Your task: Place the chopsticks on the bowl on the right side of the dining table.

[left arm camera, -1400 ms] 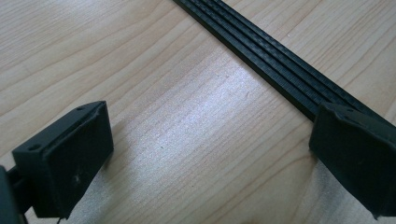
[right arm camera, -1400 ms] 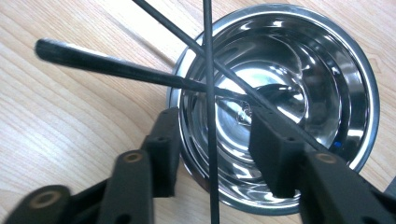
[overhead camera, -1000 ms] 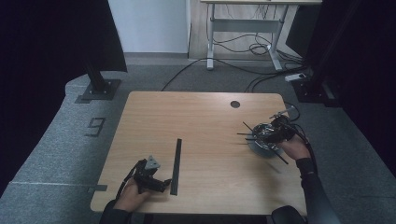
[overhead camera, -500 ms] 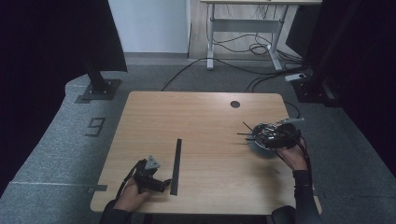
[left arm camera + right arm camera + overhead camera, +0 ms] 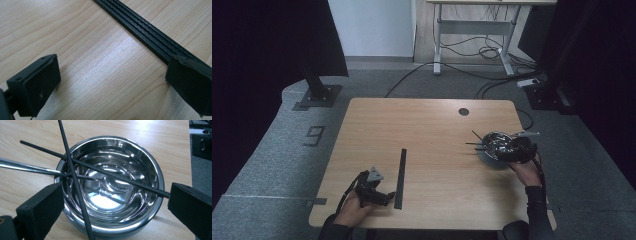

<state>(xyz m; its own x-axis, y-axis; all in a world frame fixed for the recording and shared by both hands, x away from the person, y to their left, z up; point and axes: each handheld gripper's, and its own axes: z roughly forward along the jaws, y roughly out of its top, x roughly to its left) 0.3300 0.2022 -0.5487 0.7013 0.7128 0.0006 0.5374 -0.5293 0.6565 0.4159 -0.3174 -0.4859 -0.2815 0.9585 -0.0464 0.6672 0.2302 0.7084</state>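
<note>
Two black chopsticks (image 5: 75,182) and a metal spoon (image 5: 37,169) lay crossed in the round steel bowl (image 5: 110,185) at three o'clock; our right gripper (image 5: 112,205) hovered, jaws apart. Left gripper (image 5: 110,82), also apart, rested beside the long black ruler (image 5: 147,37). Next, we judged, grasp a chopstick.

The left gripper (image 5: 373,189) lies low at the near left, fingers (image 5: 37,82) spread wide. The right gripper (image 5: 512,148) hovers at the right, fingers (image 5: 42,207) wide apart, forearm reaching forward.
</note>
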